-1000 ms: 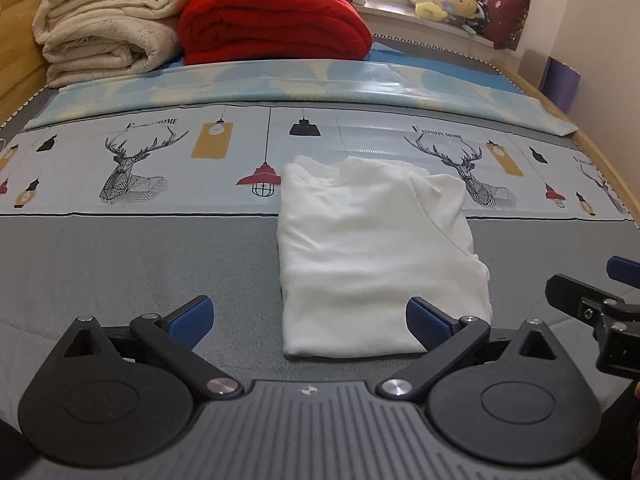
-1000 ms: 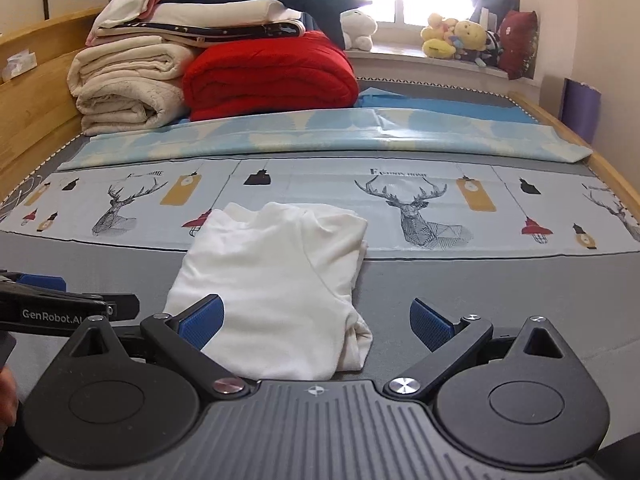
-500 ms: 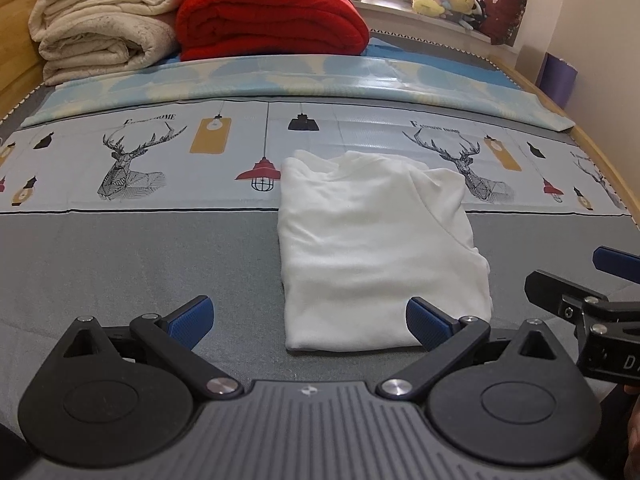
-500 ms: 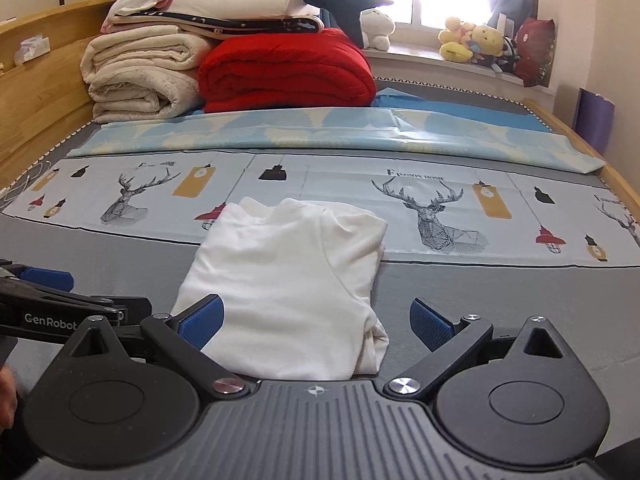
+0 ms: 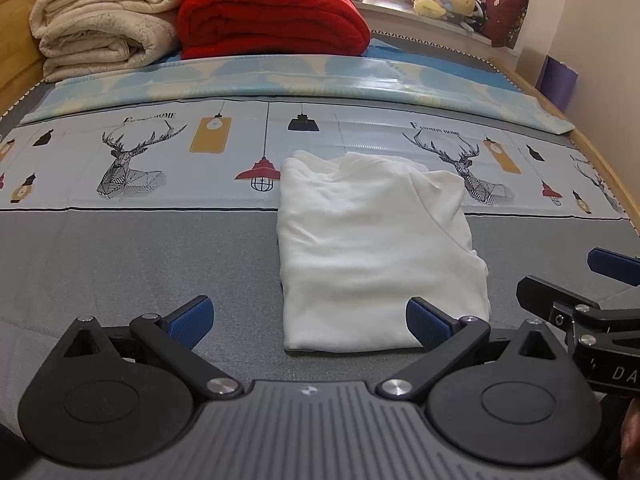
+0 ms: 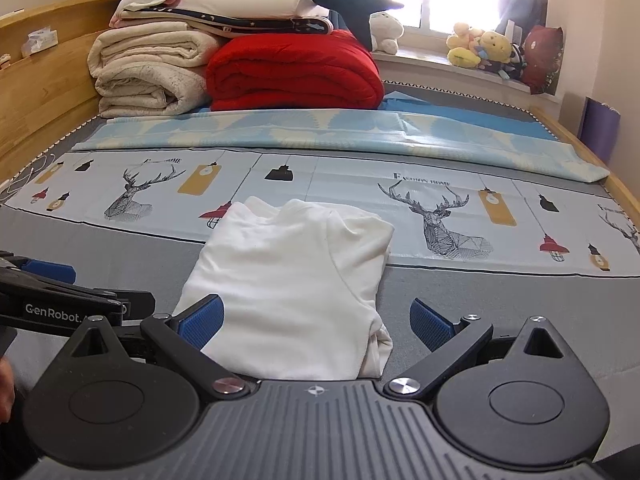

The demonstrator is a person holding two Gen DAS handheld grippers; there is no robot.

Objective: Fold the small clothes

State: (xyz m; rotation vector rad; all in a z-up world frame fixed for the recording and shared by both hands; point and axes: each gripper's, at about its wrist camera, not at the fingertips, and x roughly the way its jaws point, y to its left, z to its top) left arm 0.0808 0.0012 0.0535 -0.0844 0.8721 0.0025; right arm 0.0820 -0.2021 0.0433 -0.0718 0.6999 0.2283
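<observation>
A small white garment (image 5: 372,248) lies folded into a rough rectangle on the grey bed cover, its far end over the deer-print sheet; it also shows in the right wrist view as the white garment (image 6: 292,284). My left gripper (image 5: 310,320) stands open just short of the garment's near edge, nothing between its blue pads. My right gripper (image 6: 316,320) is open too, its left pad over the garment's near left corner and the bunched near right corner between the fingers. Each gripper shows at the edge of the other's view.
A deer-print sheet (image 5: 132,160) crosses the bed, with a light blue folded cover (image 5: 280,76) behind it. Cream blankets (image 6: 148,72) and a red quilt (image 6: 292,68) are stacked at the back. Plush toys (image 6: 484,48) sit on the windowsill. A wooden bed rail (image 6: 624,192) runs along the right.
Both grippers have moved slightly forward, so the garment and bedding sit lower and nearer in both views. The garment itself has not moved. Both grippers stay open.
</observation>
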